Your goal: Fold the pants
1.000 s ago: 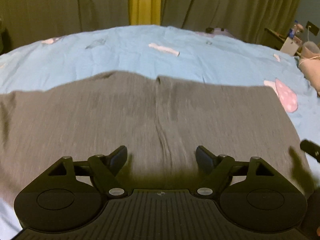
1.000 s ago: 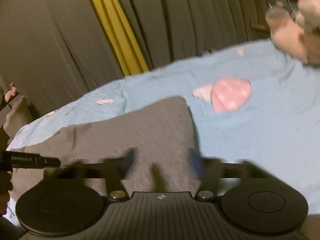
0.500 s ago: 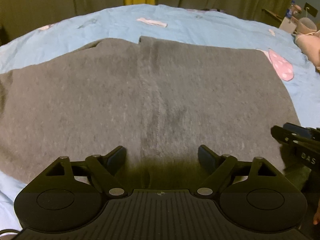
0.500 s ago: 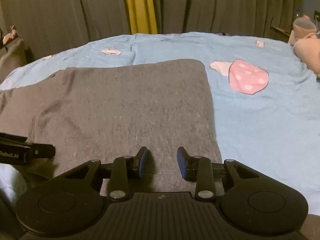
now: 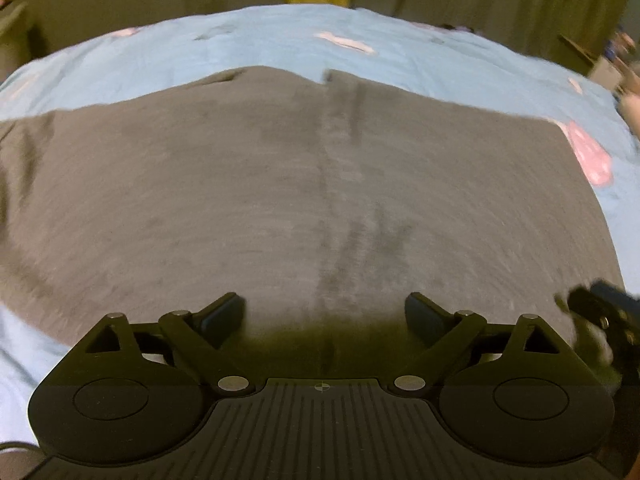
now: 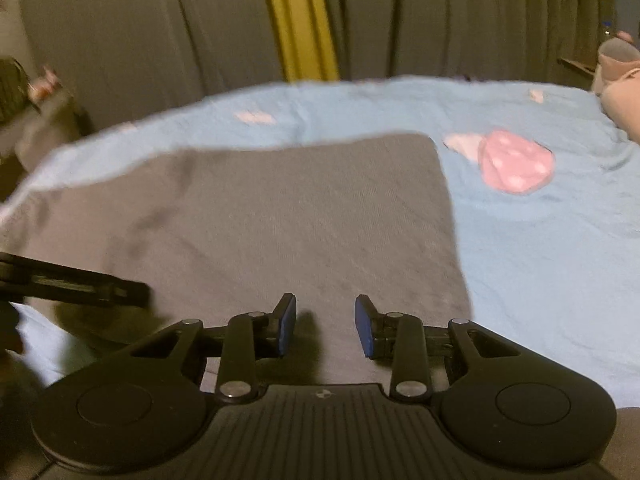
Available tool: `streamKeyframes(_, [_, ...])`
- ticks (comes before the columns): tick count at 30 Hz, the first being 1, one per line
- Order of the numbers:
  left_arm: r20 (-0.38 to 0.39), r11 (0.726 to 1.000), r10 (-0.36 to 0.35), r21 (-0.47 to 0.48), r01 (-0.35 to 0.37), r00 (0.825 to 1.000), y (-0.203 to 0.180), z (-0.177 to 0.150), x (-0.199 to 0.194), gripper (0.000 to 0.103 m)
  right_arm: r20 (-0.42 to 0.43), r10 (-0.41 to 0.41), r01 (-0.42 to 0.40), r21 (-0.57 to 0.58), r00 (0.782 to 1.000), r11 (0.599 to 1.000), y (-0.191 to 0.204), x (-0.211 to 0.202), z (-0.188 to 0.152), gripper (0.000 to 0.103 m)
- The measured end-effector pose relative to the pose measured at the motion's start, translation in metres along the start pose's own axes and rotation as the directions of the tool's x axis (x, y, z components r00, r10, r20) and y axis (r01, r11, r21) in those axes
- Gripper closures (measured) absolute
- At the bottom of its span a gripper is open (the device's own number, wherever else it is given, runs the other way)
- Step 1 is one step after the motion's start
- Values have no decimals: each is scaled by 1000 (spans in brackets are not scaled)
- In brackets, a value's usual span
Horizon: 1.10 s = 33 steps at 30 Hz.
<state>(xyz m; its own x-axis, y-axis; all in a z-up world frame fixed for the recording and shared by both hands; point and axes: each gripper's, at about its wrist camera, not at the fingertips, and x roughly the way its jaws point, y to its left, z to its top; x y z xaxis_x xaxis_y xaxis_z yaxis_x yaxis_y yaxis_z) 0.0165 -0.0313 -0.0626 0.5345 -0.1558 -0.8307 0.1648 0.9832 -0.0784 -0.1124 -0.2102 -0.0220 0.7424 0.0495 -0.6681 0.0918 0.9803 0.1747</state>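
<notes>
1. Pants [image 5: 248, 200] – grey knit cloth, matt, fine ribbed texture; a raised seam runs down the middle.
2. Bed sheet [image 6: 540, 264] – light blue woven cloth, matt, softly creased, with pink printed patches.
3. Left gripper [image 5: 324, 314] – black plastic, matt; ribbed body; small shiny metal pivot pins.
4. Right gripper [image 6: 325, 326] – same black matt plastic; finger pads [image 6: 289, 320] look blue, rubbery.
5. Curtains [image 6: 460, 16] – dull grey cloth in heavy folds, with one yellow strip.

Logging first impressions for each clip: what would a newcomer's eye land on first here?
The grey pants spread flat across the light blue bedsheet, filling most of both views. Next, the pink spotted patch on the sheet just past the pants' right edge. Both grippers hover at the near edge: the left gripper opening wide, the right gripper narrower, neither holding cloth.
</notes>
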Motion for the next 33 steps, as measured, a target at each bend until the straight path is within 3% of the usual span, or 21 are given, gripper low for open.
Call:
streamKeyframes(3, [66, 994, 34, -103, -27, 997, 21, 7, -11, 9, -85, -12, 6, -64, 996, 998, 11, 14, -5, 68])
streamKeyframes(5, [121, 983, 38, -181, -15, 992, 42, 14, -25, 9, -89, -28, 21, -85, 996, 996, 16, 19, -7, 67])
streamKeyframes(11, [322, 889, 2, -433, 145, 947, 158, 23, -68, 6, -92, 37, -35, 23, 995, 999, 0, 18, -4, 62])
streamKeyframes(14, [307, 859, 132, -509, 45, 943, 218, 19, -70, 6, -88, 48, -46, 23, 995, 999, 0, 19, -4, 54])
streamKeyframes(16, [263, 832, 182, -554, -6, 947, 251, 13, -63, 6, -85, 44, -44, 8, 995, 999, 2, 22, -4, 48])
streamKeyframes(20, [225, 741, 148, -670, 43, 963, 305, -5, -40, 6, -79, 65, -64, 15, 995, 998, 2, 25, -1, 31])
streamKeyframes(23, [222, 679, 110, -729, 90, 969, 323, -16, -27, 6, -82, 79, -78, 18, 994, 997, 2, 28, 0, 22])
streamKeyframes(29, [314, 654, 66, -731, 196, 947, 343, -18, -15, 6, -99, 65, -69, -39, 993, 997, 14, 33, 1, 10])
streamKeyframes(33, [320, 631, 61, -746, 212, 945, 357, -13, -6, 6, -110, 60, -67, -65, 992, 996, 19, 36, 1, 5])
